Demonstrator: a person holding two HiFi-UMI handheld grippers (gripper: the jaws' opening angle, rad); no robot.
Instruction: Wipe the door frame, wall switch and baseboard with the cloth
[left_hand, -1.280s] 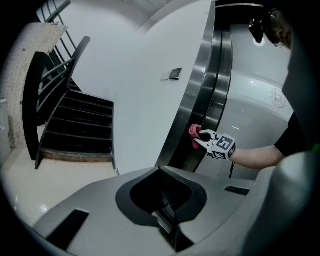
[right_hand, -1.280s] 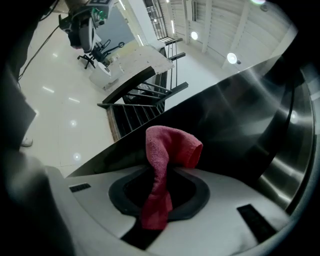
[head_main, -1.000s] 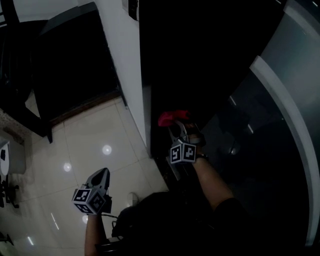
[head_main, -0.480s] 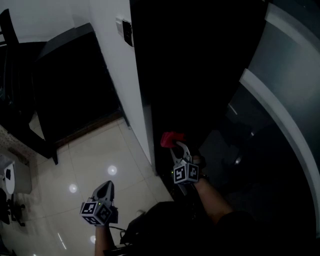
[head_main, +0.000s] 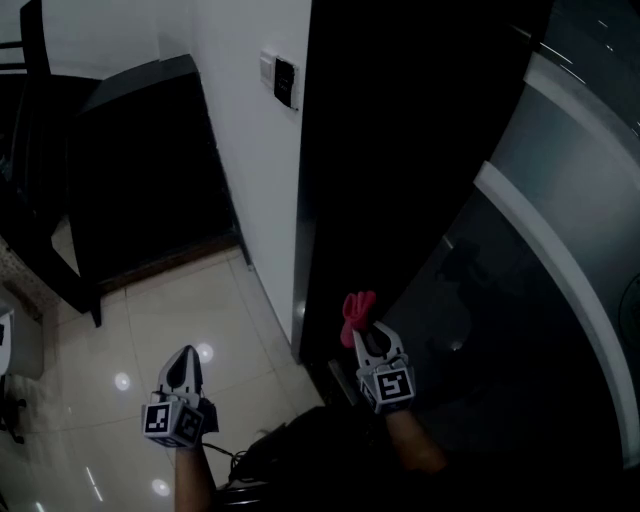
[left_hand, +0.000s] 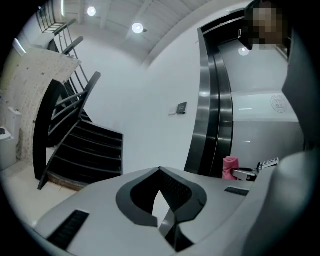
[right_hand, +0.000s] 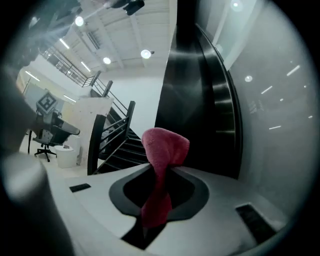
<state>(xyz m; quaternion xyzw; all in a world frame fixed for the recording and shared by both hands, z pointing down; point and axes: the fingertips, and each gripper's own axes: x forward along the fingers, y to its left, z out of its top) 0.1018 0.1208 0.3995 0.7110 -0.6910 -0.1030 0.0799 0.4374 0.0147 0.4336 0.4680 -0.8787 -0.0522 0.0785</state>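
1. head view: dark stairs (head_main: 150, 180) stand at the far left, above the pale tiled floor (head_main: 170, 300).
2. the left gripper (head_main: 183, 356) hangs over the floor, its jaws closed together with nothing between them.
3. the wall switch (head_main: 284, 82) sits high on the white wall (head_main: 250, 150), just beside the black door frame (head_main: 400, 150).
4. the right gripper (head_main: 362, 329) is clamped on the red cloth (head_main: 355, 307), which stands up from its jaws near the foot of the frame; if it touches the frame i cannot tell.
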